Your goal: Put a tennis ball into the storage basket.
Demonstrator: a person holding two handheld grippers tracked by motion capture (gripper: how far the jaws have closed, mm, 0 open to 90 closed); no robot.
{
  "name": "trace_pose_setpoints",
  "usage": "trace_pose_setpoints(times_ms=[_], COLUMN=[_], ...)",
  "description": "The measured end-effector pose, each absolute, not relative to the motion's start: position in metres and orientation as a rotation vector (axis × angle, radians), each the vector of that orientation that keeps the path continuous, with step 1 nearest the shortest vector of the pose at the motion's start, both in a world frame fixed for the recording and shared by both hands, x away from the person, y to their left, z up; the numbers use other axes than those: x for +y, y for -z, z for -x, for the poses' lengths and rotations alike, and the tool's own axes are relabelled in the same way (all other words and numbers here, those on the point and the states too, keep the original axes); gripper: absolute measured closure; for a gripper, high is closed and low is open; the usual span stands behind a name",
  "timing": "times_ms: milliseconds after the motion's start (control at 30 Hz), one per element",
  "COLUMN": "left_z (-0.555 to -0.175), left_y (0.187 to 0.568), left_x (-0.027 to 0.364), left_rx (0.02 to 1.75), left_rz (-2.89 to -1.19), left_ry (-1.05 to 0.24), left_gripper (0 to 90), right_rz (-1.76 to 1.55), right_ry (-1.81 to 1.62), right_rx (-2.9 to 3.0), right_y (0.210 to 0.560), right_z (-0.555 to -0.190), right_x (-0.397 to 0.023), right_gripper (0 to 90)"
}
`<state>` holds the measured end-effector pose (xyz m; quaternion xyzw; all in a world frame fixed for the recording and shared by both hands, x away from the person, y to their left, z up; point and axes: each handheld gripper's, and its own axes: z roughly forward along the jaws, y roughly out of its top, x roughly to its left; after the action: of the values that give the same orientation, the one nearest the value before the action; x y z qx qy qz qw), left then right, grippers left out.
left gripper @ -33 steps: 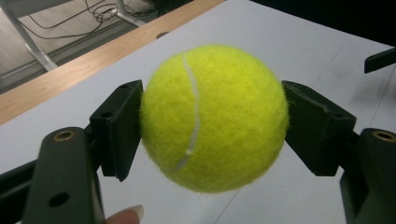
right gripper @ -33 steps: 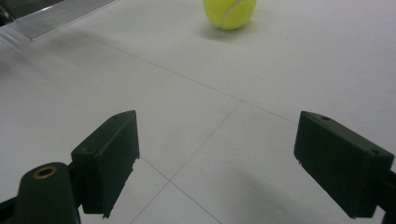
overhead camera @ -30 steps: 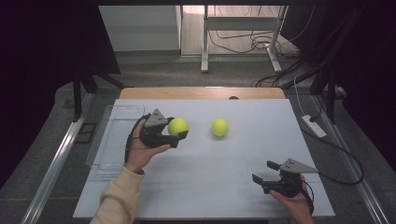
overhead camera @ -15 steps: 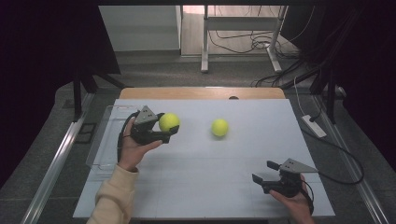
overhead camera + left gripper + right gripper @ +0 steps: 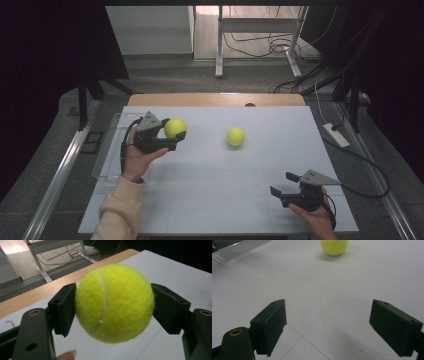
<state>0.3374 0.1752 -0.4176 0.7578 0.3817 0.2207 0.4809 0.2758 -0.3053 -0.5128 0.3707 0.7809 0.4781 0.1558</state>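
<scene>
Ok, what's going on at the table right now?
A person holds tongs in each hand. The left tongs are shut on a tennis ball, held up off the white table beside a clear tray at its left edge. A second tennis ball lies on the table mid-way. The right tongs rest open near the front right, holding nothing.

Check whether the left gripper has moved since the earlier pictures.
Yes. The left gripper, shut on a tennis ball, moved left toward the clear tray, away from the other ball.
</scene>
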Motion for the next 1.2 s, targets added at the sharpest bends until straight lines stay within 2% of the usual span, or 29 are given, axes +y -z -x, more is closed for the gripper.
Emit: trace_pose_setpoints(times_ms=[1200], left_z=[-0.342], left_y=[0.421], left_x=[0.212], left_rx=[1.047], left_rz=[-1.789], left_ry=[-0.611], left_gripper=[26.7], right_rz=[-1.058], right_ry=[-1.366], right_rx=[2.234], right_y=[0.513], right_z=[-0.276], right_x=[-0.305], right_gripper=[14.3])
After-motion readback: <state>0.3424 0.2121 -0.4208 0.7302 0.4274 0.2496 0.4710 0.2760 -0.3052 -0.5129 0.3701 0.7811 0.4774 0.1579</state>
